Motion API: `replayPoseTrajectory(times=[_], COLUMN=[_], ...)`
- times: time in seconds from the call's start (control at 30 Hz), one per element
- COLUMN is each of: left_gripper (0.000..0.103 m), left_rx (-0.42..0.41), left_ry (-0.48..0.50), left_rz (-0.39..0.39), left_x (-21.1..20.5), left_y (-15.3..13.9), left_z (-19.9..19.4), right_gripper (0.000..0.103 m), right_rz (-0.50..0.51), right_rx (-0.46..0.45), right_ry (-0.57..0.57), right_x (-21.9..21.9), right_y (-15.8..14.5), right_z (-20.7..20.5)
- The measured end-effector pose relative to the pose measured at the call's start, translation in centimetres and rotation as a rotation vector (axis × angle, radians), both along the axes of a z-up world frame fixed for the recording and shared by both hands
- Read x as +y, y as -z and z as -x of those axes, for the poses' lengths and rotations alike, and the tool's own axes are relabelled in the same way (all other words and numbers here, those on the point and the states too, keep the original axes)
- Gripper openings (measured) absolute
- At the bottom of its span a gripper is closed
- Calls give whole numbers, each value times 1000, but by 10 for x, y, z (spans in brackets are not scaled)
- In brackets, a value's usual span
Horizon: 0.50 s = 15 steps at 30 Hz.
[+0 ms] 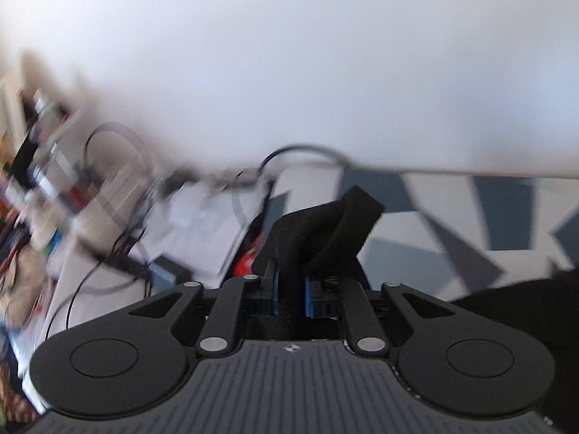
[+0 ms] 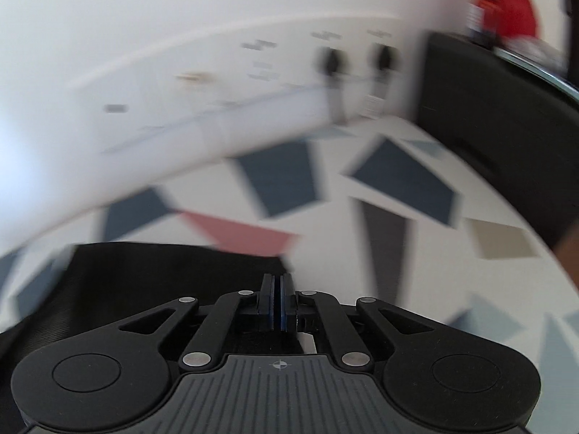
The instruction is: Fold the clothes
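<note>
Left gripper (image 1: pixel 289 294) pinches a bunched fold of black garment (image 1: pixel 318 231), lifted above the patterned surface (image 1: pixel 452 246). Right gripper (image 2: pixel 278 305) is pressed together at the garment's edge (image 2: pixel 144 275); cloth between its pads can't be confirmed. Step looks like carrying a fold over. Next: lay the edge down aligned, then release.

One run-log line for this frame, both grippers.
task: fold clothes | left gripper: shut on black garment | right gripper: shut, garment edge unclear | surface: patterned cloth
</note>
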<state>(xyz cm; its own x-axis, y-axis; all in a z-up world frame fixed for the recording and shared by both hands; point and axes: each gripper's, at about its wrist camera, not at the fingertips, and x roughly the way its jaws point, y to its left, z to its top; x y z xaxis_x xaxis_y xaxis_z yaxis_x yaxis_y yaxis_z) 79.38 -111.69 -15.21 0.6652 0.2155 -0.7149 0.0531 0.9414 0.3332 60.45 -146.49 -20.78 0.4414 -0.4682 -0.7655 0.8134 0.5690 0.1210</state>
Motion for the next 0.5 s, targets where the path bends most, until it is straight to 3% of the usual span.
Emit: replayPoseTrajectory(times=[0.03,0.07,0.1,0.13,0.2,0.27,0.37,0.5], left_gripper=[29,39,55,63,76,77,77,79], left_rx=[6,10,15,6,-23,-39,-69,26], left_ry=[0,6,12,30,44,79,191,366], left_rz=[2,5,9,14,7,61,184,216], left_x=[4,8,12,14,14,14,6,-33], left_y=[3,5,8,6,-3,-21,-42,-33], left_z=[1,3,5,10,19,25,40,58], right_gripper=[8,10,17,26,29,30,34,34], right_rz=[1,4,24,50,102,130,131,70], right_rx=[-5,-21,-37,-54,-88,-124,-155,-111], right_ry=[30,54,51,39,13,-60,-262,-594], right_x=[-3,-4,-1,4,14,26,56,119], right_y=[-2,-6,-11,-17,-28,-38,-40,-16], right_z=[5,10,13,15,18,13,-13,-63])
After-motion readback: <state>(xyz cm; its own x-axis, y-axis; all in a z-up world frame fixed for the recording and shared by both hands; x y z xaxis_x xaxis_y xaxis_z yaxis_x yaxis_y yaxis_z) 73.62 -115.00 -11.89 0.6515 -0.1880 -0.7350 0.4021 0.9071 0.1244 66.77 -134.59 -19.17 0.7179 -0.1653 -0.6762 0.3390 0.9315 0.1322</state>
